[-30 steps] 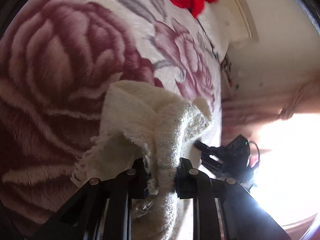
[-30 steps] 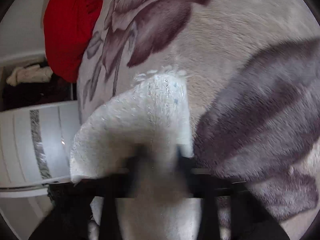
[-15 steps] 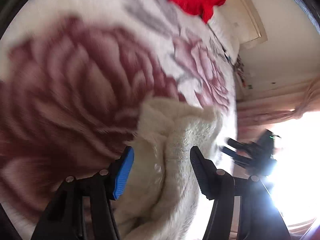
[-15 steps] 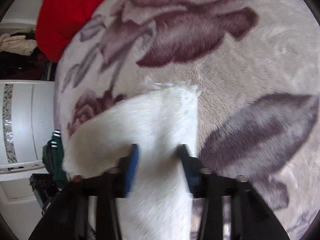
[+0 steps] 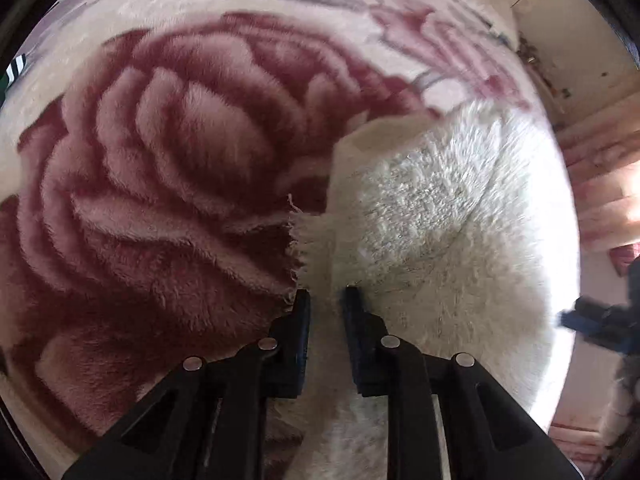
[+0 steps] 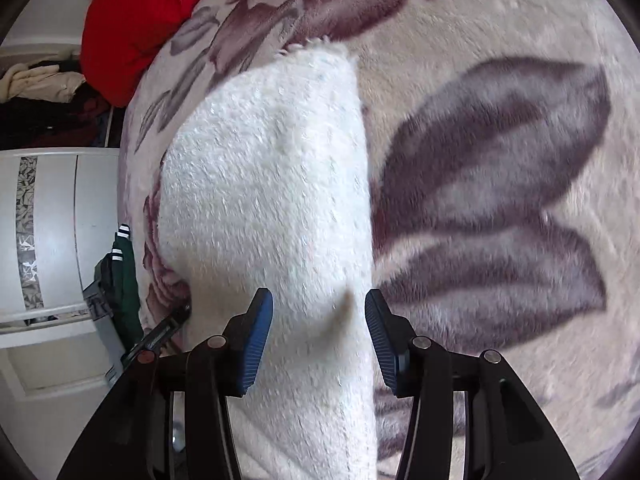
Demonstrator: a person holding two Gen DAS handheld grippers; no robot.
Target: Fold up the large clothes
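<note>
Left wrist view: my left tool (image 5: 325, 300), low centre, is closing its jaws on a fold of the one white fluffy garment (image 5: 432, 216), which fills the right half atop the rose-patterned bed blanket (image 5: 168, 168). Its lower part is cut off.

Right wrist view: my right tool (image 6: 319, 320) stands half open, pads apart from the garment (image 6: 272, 184) between them. One red cloth (image 6: 140, 20), upper left, is partly cropped.

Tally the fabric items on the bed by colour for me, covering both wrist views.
White fluffy garment: 1
Red garment at the far edge: 1
Floral blanket, pink and cream, under both: 1
Total: 3
</note>
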